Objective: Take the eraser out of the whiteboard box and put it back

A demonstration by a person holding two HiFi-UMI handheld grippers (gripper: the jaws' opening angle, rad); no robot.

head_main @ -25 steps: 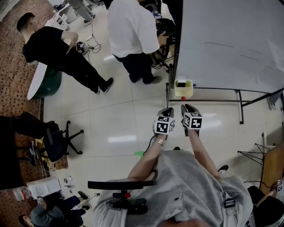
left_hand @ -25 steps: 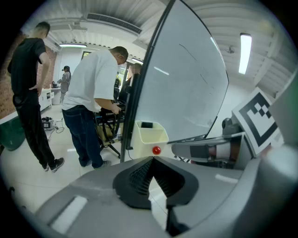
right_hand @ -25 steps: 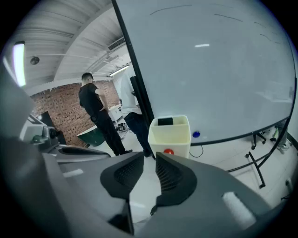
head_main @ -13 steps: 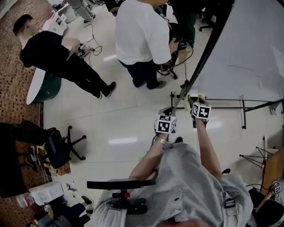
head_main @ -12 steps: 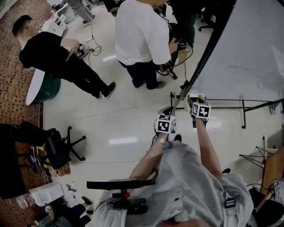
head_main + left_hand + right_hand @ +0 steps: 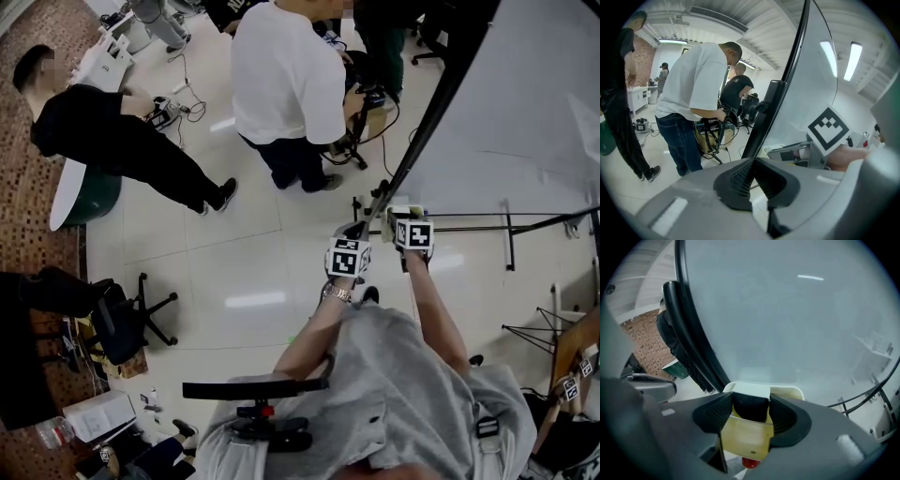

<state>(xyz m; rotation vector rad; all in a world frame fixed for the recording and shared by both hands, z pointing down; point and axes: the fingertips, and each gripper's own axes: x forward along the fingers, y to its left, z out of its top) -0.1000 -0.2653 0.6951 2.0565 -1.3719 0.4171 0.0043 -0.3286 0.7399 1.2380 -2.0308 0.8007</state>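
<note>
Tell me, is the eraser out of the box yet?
Not yet. Nothing looks done: the eraser sits in the yellow box on the whiteboard. In hand: the right gripper has open jaws around it. To do: close, lift it out, then put it back.

The box (image 6: pixel 745 437) is pale yellow, with something red (image 6: pixel 749 462) beneath it. The eraser (image 6: pixel 751 406) in it is black with a white top. The left gripper (image 6: pixel 753 164) and the right gripper (image 6: pixel 751 401) are grey with black ribbed pads (image 6: pixel 712 416), and each carries a cube (image 6: pixel 348 258) patterned in black-and-white squares. The whiteboard (image 6: pixel 787 324) is pale grey in a black frame. The floor (image 6: pixel 253 253) is cream tile, bordered by a brown speckled carpet (image 6: pixel 23 202).
</note>
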